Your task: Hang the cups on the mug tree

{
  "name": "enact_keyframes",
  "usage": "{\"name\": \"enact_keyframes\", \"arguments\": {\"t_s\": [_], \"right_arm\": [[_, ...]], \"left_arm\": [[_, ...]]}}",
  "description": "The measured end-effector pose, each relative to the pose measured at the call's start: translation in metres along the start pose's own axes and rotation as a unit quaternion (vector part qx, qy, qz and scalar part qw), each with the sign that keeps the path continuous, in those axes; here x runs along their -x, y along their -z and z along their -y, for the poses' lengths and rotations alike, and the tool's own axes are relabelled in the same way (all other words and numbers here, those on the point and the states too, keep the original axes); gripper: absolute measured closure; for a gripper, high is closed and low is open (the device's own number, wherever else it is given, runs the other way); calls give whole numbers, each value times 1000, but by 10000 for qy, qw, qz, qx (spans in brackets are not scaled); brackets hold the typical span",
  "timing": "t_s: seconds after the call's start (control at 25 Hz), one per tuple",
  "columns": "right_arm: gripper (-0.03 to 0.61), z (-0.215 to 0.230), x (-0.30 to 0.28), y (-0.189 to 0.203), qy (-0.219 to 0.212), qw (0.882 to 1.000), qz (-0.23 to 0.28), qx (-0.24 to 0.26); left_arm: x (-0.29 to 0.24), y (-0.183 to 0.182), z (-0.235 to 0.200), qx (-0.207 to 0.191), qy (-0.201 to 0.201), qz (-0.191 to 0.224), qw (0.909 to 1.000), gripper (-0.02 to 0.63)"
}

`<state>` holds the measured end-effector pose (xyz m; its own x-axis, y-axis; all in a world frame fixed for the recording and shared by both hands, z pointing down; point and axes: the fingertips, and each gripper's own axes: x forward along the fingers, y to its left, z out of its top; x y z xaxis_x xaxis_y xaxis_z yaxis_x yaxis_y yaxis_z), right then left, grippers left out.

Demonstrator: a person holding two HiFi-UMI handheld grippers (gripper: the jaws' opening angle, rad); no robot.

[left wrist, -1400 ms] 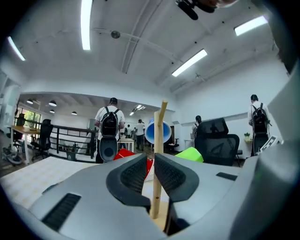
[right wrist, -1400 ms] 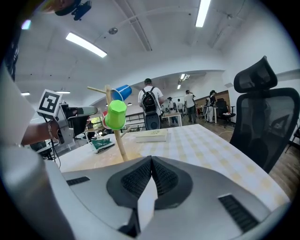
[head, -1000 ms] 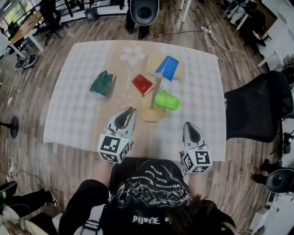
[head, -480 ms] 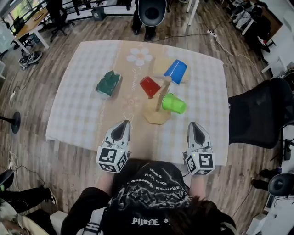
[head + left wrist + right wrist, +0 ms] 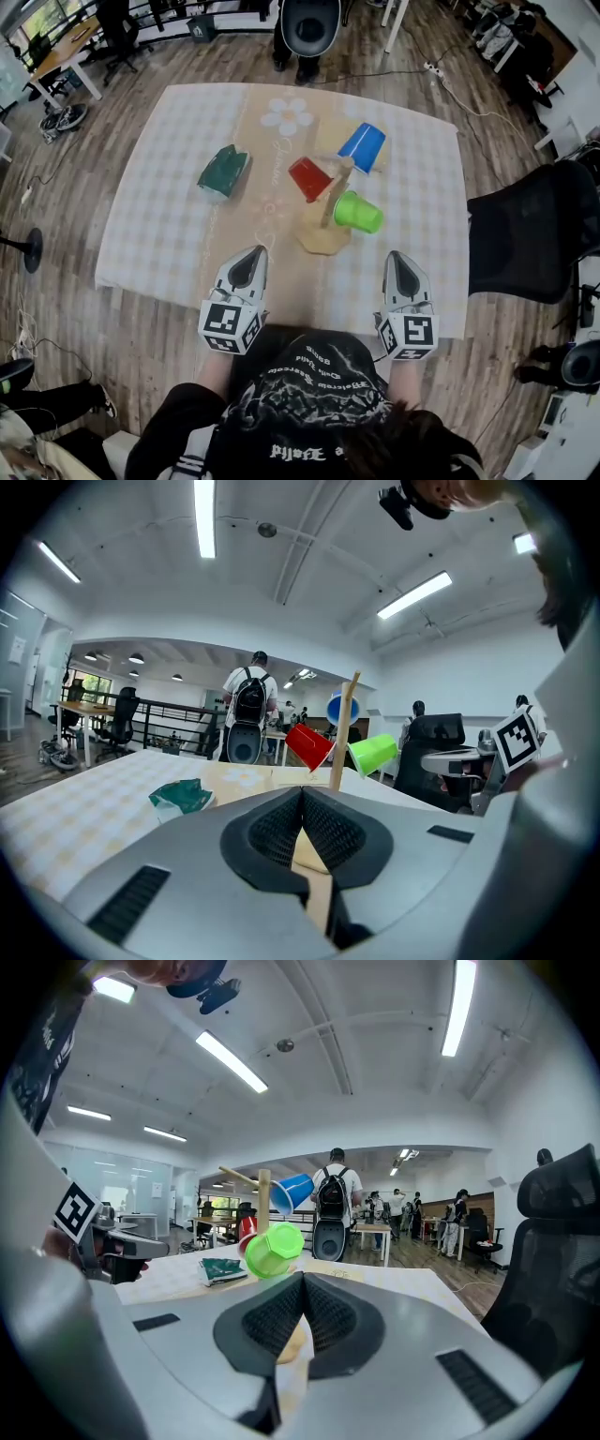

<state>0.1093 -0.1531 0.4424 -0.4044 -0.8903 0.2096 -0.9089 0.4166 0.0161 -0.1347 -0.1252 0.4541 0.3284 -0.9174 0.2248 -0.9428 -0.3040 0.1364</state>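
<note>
Head view puts the left gripper [image 5: 250, 255] and right gripper [image 5: 396, 258] nearest, over the near edge of the counter [image 5: 150, 234], each with fingers pressed together on nothing. Beyond them the mug tree [image 5: 328, 202] carries a green cup [image 5: 358, 212], a red cup [image 5: 310, 178] and a blue cup [image 5: 363, 147]. Farther left, a dark green cup [image 5: 223, 172] lies on the counter, well apart from the tree, apparently the one left to hang.
</note>
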Motion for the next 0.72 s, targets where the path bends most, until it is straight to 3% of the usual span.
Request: {"name": "enact_keyframes", "arguments": {"t_s": [0.72], "right_arm": [[572,2,-7,11,-11,9997,-166,173]], "left_arm": [[-12,6,1,-58,28,-102,9999,594]]}}
